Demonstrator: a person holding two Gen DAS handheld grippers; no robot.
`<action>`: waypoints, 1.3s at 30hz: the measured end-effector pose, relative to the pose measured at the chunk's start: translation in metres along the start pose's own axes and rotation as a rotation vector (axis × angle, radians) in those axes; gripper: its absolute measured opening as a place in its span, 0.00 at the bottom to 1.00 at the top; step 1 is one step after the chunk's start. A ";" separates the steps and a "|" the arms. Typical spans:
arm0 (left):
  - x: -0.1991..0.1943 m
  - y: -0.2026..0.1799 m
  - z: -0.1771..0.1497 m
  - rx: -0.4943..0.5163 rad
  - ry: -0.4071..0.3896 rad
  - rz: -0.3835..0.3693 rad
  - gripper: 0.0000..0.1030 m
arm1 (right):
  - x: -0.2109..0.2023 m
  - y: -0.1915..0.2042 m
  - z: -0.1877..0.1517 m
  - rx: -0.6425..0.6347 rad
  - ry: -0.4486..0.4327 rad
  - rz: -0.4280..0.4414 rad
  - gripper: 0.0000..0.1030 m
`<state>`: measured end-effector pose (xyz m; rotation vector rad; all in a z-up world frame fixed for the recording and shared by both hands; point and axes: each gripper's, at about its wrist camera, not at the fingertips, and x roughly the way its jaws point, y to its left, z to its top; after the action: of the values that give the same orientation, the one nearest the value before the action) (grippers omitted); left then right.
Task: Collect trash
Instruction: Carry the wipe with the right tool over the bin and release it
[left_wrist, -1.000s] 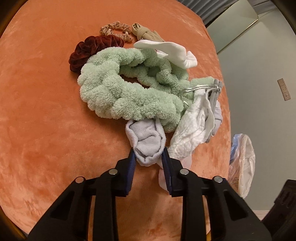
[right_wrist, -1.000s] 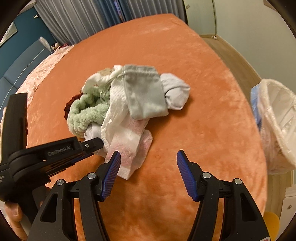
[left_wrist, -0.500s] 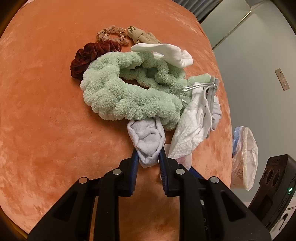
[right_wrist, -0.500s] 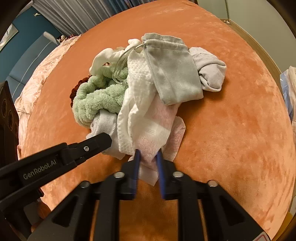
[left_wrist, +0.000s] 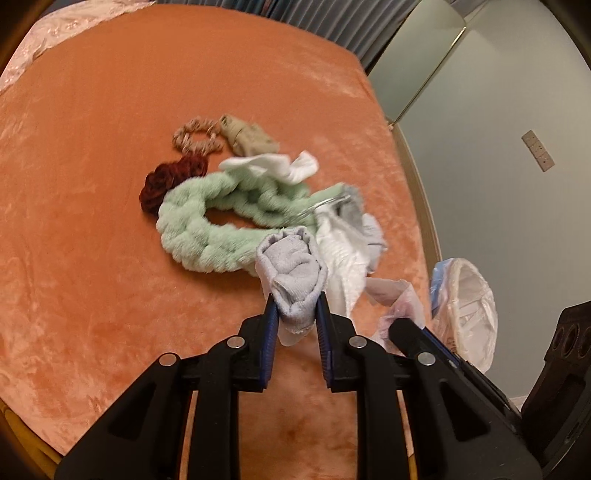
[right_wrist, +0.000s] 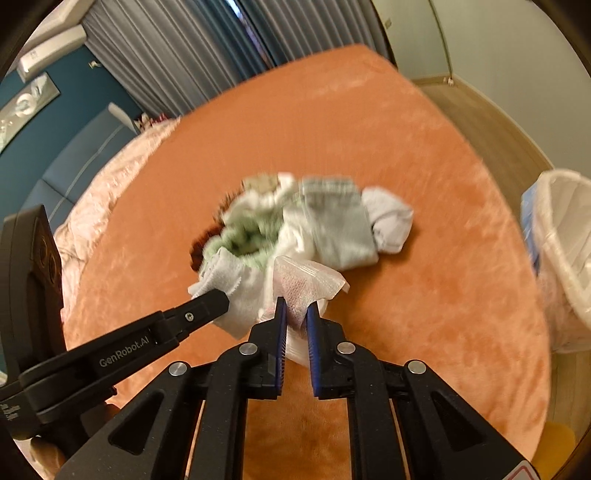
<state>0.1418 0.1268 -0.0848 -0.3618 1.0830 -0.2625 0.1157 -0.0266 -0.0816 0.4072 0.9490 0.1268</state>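
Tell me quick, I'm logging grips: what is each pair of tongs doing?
Left tongs: shut on the rolled grey sock.
Right tongs: closing, pads already pinching the pinkish wipe.

L tool (left_wrist: 294, 314) is pointing steeply down and fwd, blue pads (left_wrist: 270, 325) pinching a rolled pale-grey cloth (left_wrist: 291, 269) between them, jaws nearly together. R tool (right_wrist: 295, 314) is angling down likewise, its jaws closing on a thin pink-white wrapper (right_wrist: 303, 284), pads pressing it from both sides. In the right wrist view the L tool is sitting just to the left, tips level w/ the R ones. A bit of the person's hand (right_wrist: 44, 448) is showing under the L tool's body.
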 end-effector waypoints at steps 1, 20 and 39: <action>-0.004 -0.005 0.001 0.005 -0.008 -0.004 0.19 | -0.006 0.000 0.003 0.001 -0.014 0.002 0.10; -0.052 -0.158 -0.001 0.247 -0.118 -0.122 0.19 | -0.150 -0.075 0.053 0.084 -0.296 -0.063 0.10; 0.018 -0.316 -0.044 0.481 -0.001 -0.232 0.19 | -0.211 -0.224 0.052 0.236 -0.376 -0.245 0.10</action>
<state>0.0999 -0.1751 0.0124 -0.0533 0.9405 -0.7137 0.0192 -0.3061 0.0184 0.5078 0.6359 -0.2798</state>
